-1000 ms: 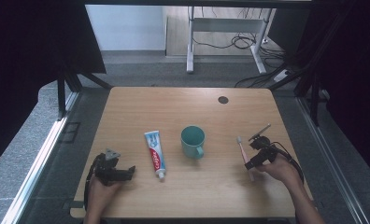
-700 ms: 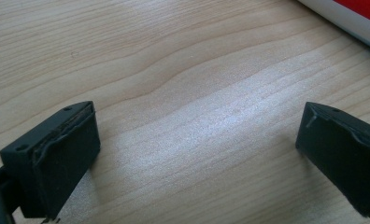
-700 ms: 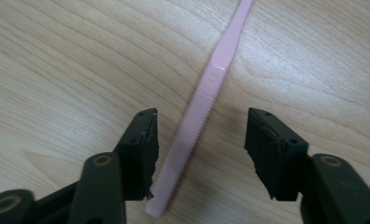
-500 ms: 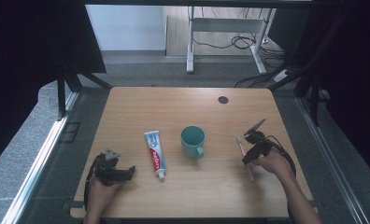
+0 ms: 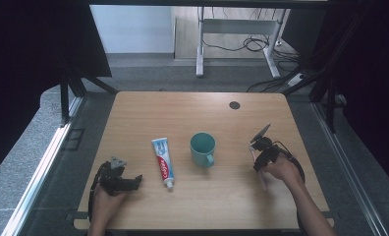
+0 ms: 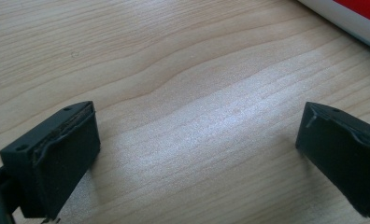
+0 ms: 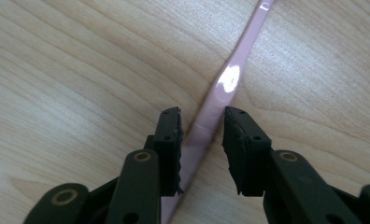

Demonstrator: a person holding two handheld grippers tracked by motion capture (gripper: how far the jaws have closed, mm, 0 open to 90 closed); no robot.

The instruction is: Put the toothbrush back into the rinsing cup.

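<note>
Pale wood grain runs across the table (image 5: 222, 196) we look down on, its rounded corners and a small dark disc (image 5: 234, 104) near the far edge at 12 o'clock. At centre stands a teal mug (image 5: 203, 147), round-mouthed, its handle turned toward 5 o'clock. Just to its 9 o'clock lies a flat toothpaste tube (image 5: 163, 162), white with blue and red print, cap end pointing to about 5 o'clock. At 8 o'clock of the mug, we see the left gripper (image 5: 133, 181) resting on the wood in the left hand (image 5: 106, 196); in the left gripper view its matte black blocky pads (image 6: 66, 149) stand wide apart over bare wood, released, with a red-and-white edge of the tube (image 6: 356, 16) at the upper right corner. At 3 o'clock of the mug the right hand (image 5: 281, 169) holds the right gripper (image 5: 255, 164) tipped down over a slim, glossy pink toothbrush handle (image 7: 220, 93). In the right gripper view we see its ridged jaws straddling that handle, nearly closed, one pad touching or almost touching it; we cannot tell whether they grip it. Compared with a second ago, the right gripper has tilted further toward the table, while the left gripper, mug and tube have stayed put.
</note>
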